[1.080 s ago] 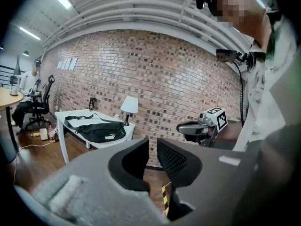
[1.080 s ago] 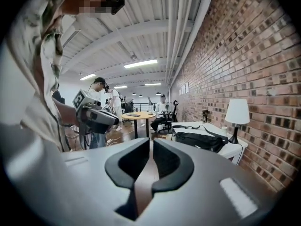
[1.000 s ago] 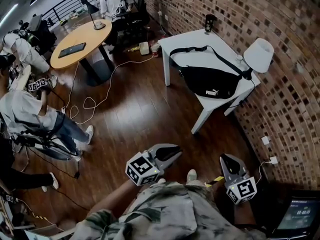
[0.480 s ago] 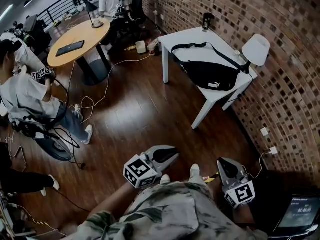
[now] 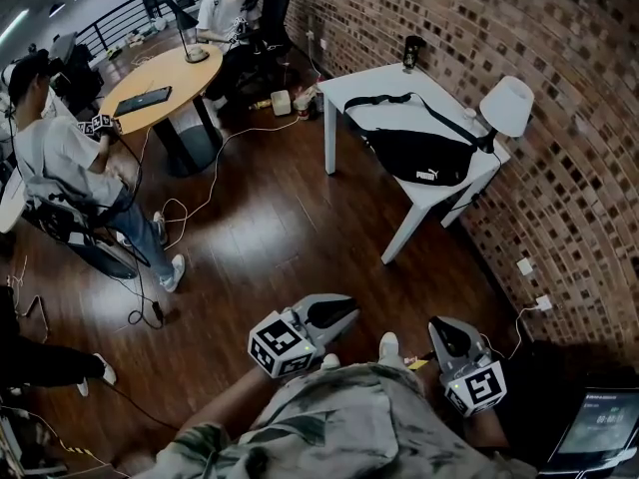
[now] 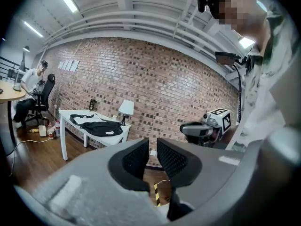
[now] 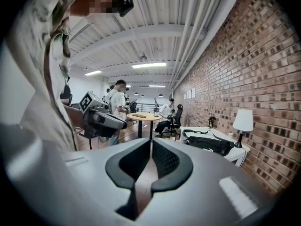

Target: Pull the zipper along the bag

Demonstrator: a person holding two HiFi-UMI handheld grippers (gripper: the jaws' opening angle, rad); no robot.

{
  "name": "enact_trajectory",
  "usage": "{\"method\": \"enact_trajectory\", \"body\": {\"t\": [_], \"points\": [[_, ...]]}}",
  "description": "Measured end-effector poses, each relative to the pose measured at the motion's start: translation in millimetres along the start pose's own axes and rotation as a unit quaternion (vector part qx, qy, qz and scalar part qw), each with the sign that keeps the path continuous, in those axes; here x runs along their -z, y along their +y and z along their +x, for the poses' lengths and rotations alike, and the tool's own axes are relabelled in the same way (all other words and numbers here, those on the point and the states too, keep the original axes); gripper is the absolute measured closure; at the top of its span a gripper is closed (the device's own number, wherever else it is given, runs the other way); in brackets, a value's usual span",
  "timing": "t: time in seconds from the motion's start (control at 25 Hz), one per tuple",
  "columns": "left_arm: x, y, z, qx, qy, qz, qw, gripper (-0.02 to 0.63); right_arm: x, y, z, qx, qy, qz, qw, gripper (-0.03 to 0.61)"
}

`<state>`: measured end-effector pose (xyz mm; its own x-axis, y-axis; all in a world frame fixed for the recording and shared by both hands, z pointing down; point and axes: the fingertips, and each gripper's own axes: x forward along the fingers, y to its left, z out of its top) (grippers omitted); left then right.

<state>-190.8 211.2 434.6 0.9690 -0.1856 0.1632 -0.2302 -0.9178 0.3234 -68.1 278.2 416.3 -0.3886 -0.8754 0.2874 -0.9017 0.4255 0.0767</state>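
Note:
A black waist bag (image 5: 419, 156) with a long strap lies on a white table (image 5: 349, 80) by the brick wall, far ahead of me. The left gripper view shows the bag (image 6: 101, 127) small at the left, and it (image 7: 209, 143) appears at the right in the right gripper view. Both grippers hang low by my body, well short of the table. My left gripper (image 5: 344, 307) (image 6: 153, 142) is open with a narrow gap and nothing in it. The tips of my right gripper (image 5: 439, 327) (image 7: 151, 142) meet, shut on nothing.
A white lamp (image 5: 504, 106) stands at the table's right end, a dark bottle (image 5: 412, 48) at its far corner. Cables (image 5: 190, 208) trail across the wooden floor. A round wooden table (image 5: 165, 78) and seated people (image 5: 70, 168) are at the left.
Both grippers keep the same pose in front of me while the view drifts slightly over the floor. The person at the left has sat up in the chair.

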Motion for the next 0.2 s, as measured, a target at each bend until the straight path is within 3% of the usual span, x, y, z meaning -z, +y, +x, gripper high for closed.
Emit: {"method": "enact_trajectory", "body": {"t": [0.2], "points": [[0.5,3.7,-9.6,-0.006,-0.003,-0.001,1.0,0.557,-3.8,6.5,6.7,-0.006,-0.004,-0.004,1.0,0.557]]}}
